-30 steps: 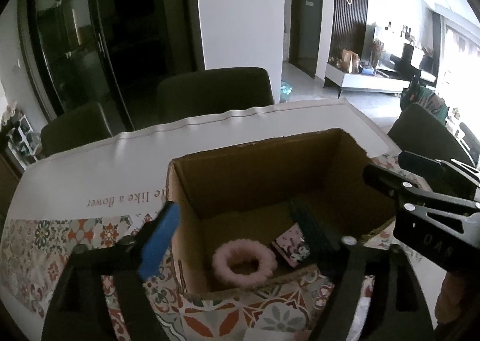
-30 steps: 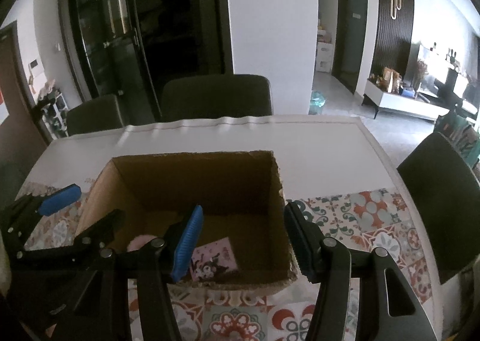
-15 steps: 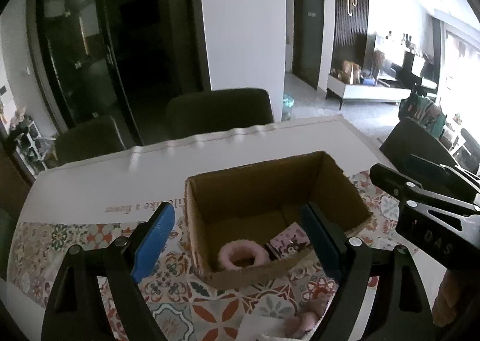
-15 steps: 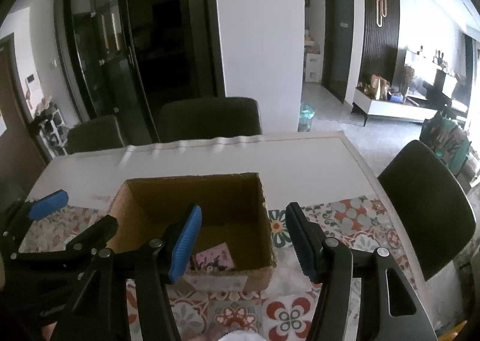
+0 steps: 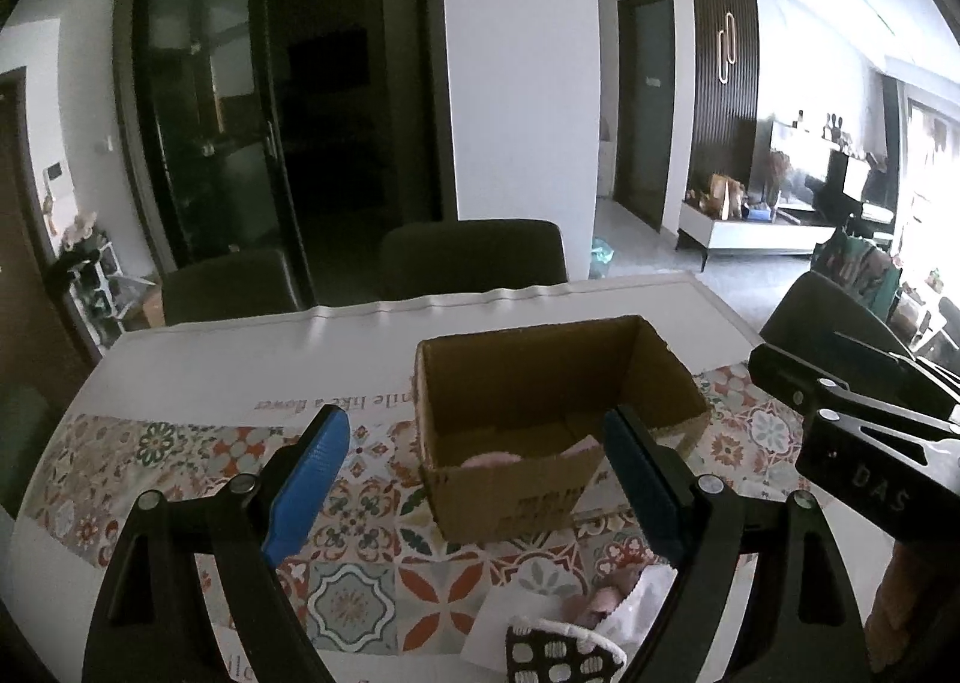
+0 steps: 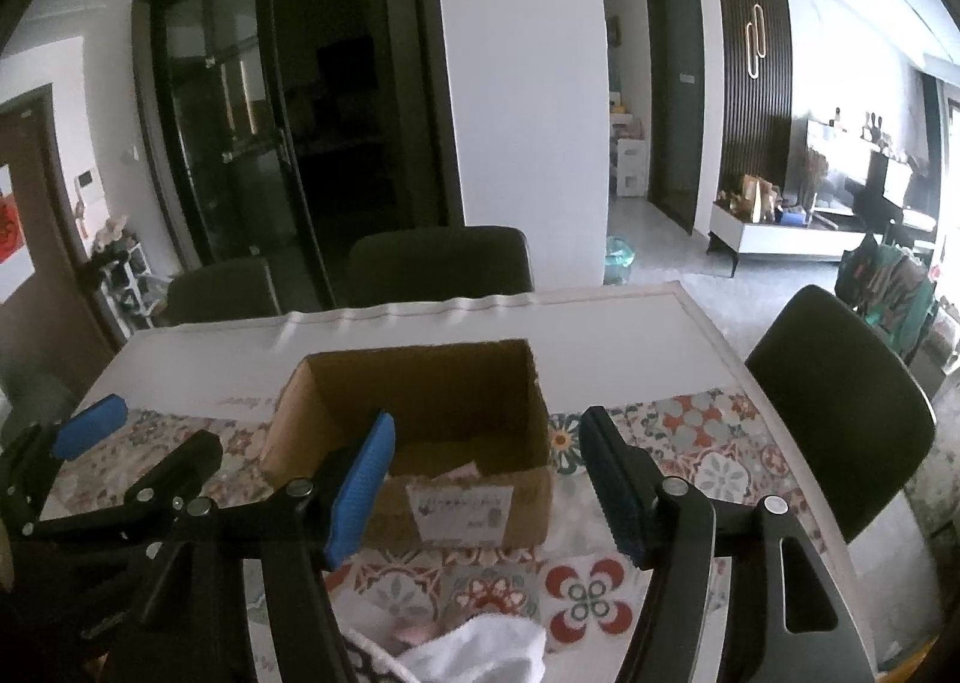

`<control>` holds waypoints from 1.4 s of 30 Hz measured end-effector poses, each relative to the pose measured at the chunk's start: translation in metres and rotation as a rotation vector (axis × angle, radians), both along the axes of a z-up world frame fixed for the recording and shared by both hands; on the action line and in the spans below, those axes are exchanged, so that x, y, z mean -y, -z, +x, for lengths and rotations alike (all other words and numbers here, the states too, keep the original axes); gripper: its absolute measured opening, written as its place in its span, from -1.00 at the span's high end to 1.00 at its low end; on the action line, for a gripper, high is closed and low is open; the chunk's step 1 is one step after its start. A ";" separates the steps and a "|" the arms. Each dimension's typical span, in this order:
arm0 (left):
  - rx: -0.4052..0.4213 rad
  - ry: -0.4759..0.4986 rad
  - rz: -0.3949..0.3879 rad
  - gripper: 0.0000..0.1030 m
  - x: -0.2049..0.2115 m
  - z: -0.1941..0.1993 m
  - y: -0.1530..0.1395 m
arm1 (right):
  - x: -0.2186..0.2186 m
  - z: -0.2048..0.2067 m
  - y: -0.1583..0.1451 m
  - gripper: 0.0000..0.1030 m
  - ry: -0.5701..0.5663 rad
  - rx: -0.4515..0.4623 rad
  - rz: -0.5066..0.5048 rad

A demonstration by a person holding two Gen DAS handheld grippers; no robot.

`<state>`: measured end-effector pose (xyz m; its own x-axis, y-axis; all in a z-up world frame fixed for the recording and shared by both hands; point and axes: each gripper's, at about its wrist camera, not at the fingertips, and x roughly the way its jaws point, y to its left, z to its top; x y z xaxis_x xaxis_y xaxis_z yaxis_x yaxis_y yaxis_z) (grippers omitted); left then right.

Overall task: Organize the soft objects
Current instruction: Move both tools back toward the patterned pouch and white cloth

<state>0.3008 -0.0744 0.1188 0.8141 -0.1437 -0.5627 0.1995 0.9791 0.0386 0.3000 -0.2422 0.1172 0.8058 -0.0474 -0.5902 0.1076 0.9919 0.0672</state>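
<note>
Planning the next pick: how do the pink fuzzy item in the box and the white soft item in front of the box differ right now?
The pink item lies inside the cardboard box, mostly hidden by its front wall; the white item lies outside on the patterned tablecloth, at the near edge. The pink item is far from the jaws; the white one sits just below the right gripper. Neither is gripped; both grippers' jaws are open.

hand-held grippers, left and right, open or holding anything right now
left hand-held gripper: open, holding nothing
right hand-held gripper: open, holding nothing
</note>
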 end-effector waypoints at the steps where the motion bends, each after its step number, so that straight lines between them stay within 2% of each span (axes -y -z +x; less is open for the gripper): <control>1: 0.009 -0.004 -0.002 -0.69 -0.002 -0.007 0.001 | 0.000 -0.004 0.002 -0.27 -0.002 0.001 0.002; 8: 0.039 -0.003 -0.002 -0.69 -0.007 -0.037 0.014 | -0.005 -0.031 0.018 -0.27 -0.019 0.005 0.029; 21: 0.058 -0.002 -0.010 -0.69 -0.012 -0.076 0.056 | 0.001 -0.069 0.059 -0.27 0.010 0.004 0.061; 30: 0.045 0.014 -0.001 -0.69 -0.008 -0.093 0.084 | 0.004 -0.083 0.086 -0.27 0.011 -0.008 0.068; 35: 0.006 0.028 -0.013 -0.69 -0.006 -0.095 0.102 | 0.009 -0.086 0.104 -0.27 0.010 -0.039 0.099; 42: -0.005 0.035 0.017 -0.69 0.001 -0.099 0.123 | 0.009 -0.094 0.124 -0.27 0.002 -0.064 0.072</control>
<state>0.2013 -0.0754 -0.0041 0.8057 -0.1622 -0.5696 0.2334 0.9709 0.0537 0.2062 -0.2510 -0.0070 0.7661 -0.0050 -0.6427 0.1161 0.9846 0.1308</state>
